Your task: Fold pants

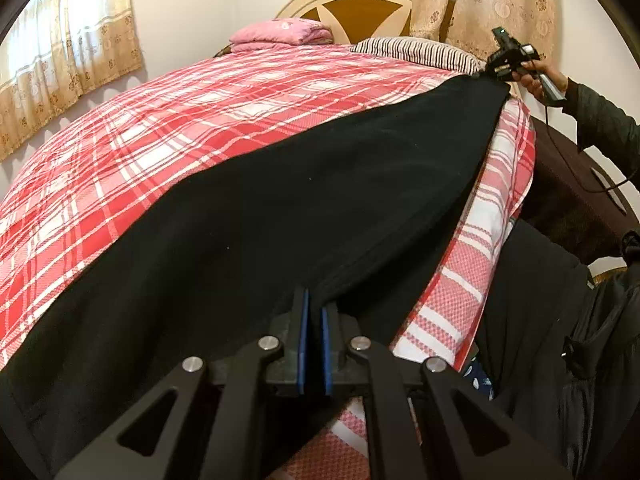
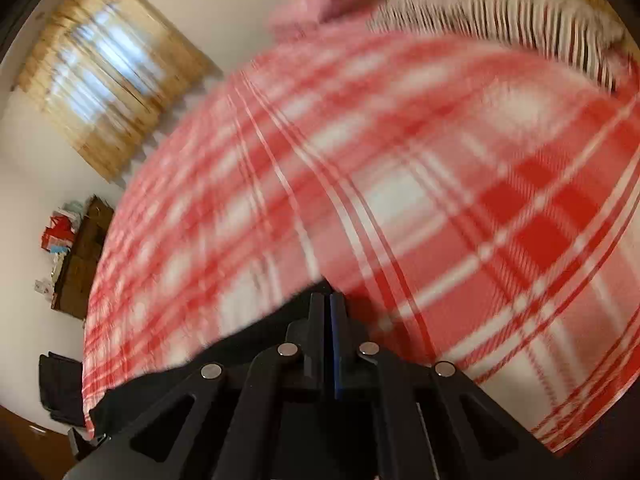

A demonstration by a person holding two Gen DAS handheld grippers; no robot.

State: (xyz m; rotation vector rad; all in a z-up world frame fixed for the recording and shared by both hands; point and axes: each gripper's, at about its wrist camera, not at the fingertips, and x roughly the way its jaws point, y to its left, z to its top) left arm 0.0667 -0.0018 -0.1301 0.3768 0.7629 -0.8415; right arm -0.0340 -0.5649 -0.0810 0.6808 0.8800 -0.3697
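Observation:
Black pants (image 1: 280, 208) stretch in a long band over the red plaid bed (image 1: 160, 128), from near me to the far right. My left gripper (image 1: 314, 304) is shut on the pants' near edge; the cloth runs between its blue pads (image 1: 305, 336). My right gripper (image 1: 498, 68) holds the far end of the pants near the striped pillow, a hand on its handle. In the blurred right wrist view, the right gripper (image 2: 329, 300) is shut on black pants cloth (image 2: 256, 340) above the plaid bed (image 2: 400, 180).
A folded pink blanket (image 1: 280, 34) and a striped pillow (image 1: 416, 52) lie at the headboard (image 1: 360, 4). Curtains (image 1: 68, 52) hang at the left. A dark cabinet (image 1: 568, 188) stands by the bed's right side. A cluttered brown dresser (image 2: 80, 252) stands against the far wall.

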